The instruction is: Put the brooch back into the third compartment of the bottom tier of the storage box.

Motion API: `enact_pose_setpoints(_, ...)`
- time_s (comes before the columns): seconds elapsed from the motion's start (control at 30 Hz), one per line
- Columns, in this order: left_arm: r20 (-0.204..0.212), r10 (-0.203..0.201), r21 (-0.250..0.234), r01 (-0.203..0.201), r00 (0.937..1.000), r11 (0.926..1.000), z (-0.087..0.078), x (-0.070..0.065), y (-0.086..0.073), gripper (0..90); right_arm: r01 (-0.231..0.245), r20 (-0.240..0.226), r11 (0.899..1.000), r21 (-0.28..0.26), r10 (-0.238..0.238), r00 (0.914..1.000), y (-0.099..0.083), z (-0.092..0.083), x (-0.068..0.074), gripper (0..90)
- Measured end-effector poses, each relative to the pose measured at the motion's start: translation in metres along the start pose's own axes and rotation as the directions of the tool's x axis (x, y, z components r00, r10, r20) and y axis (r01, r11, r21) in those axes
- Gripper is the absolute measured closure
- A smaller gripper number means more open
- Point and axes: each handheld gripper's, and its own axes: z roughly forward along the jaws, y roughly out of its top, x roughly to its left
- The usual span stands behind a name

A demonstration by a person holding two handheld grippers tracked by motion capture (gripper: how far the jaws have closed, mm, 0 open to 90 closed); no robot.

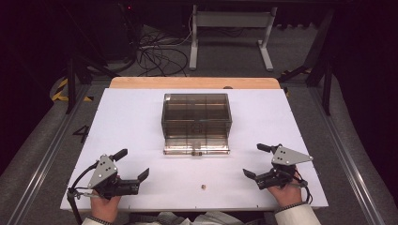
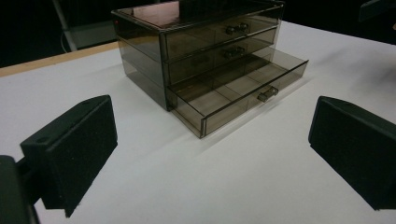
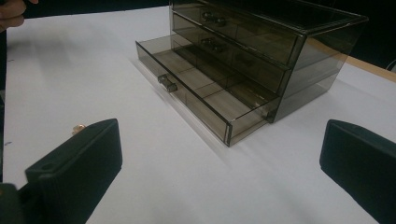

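Here both claws — left claw (image 1: 137,165), right claw (image 1: 256,161) — rest low, jaws wide.

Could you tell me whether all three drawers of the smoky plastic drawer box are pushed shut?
No, the bottom drawer of the drawer box is pulled out toward the table's near edge, while the two above it sit flush.

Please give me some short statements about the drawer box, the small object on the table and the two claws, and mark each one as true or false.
1. The bottom drawer of the drawer box is pulled out. True.
2. The left claw holds the small object. False: the object lies alone on the table, between the claws.
3. The right claw is open and empty. True.
4. The open drawer contains several items. False: its compartments look empty.
5. The two upper drawers are closed. True.
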Motion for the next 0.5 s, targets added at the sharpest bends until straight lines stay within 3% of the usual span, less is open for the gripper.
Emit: enact_pose_setpoints(0.5,-0.003,-0.003,-0.002,0.003,1.0,1.0,-0.0017,0.0009,-0.0002,2.4,-0.015,-0.006,1.0,0.002,0.015,0.9999,0.0013,0.0007,0.0015,0.6)
